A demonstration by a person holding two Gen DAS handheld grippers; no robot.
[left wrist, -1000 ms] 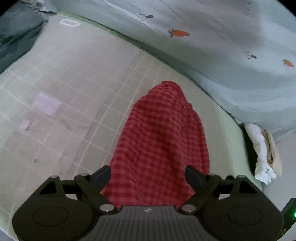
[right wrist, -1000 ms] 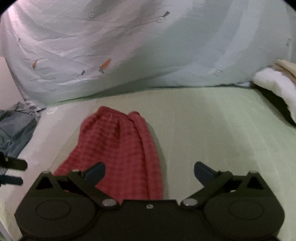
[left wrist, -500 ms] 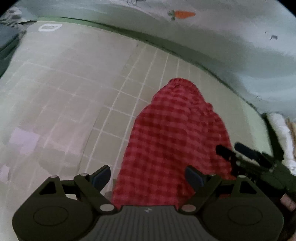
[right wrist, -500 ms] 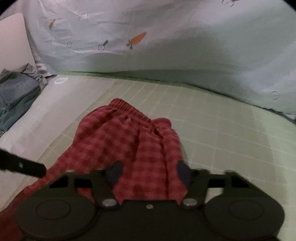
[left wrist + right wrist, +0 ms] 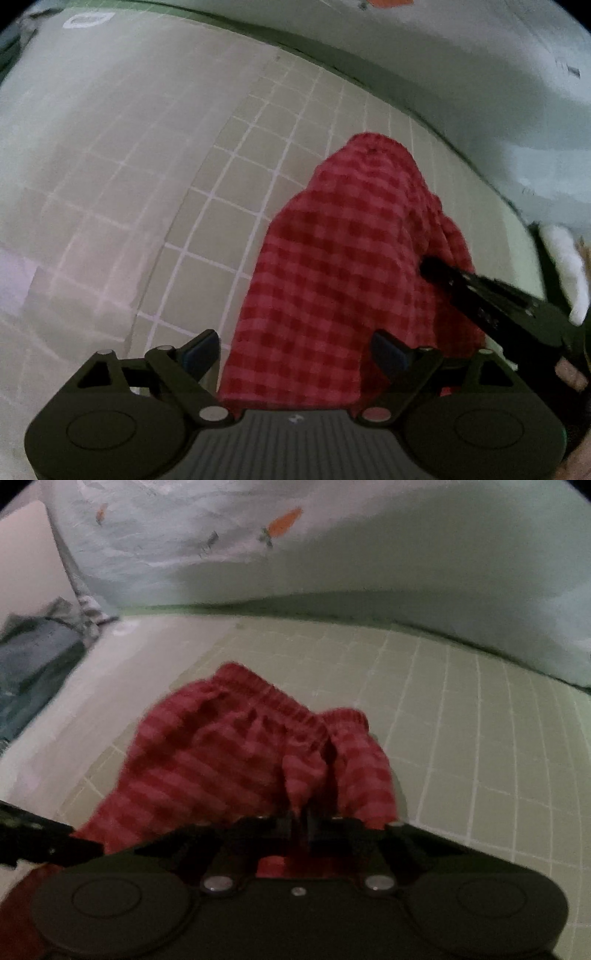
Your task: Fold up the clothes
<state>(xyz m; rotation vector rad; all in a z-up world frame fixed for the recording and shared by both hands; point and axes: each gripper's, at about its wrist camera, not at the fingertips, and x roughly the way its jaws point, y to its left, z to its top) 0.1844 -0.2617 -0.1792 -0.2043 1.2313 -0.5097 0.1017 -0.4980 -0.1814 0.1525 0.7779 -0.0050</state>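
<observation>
Red checked shorts [image 5: 343, 266] lie on a green gridded mat [image 5: 236, 192], elastic waistband at the far end [image 5: 273, 698]. My left gripper [image 5: 295, 350] is open, its fingers straddling the near end of the shorts without closing on it. My right gripper [image 5: 301, 821] is shut on a bunched fold of the shorts [image 5: 236, 760] at their right edge. The right gripper also shows in the left wrist view [image 5: 480, 291], reaching in from the right onto the cloth.
A pale sheet with carrot prints [image 5: 280, 524] hangs behind the mat. Folded blue-grey clothes [image 5: 33, 657] lie at the far left. A white rolled towel [image 5: 569, 269] sits past the mat's right edge.
My right gripper moved left onto the shorts and closed from wide open to shut on the cloth. My left gripper stayed open and moved slightly closer over the shorts.
</observation>
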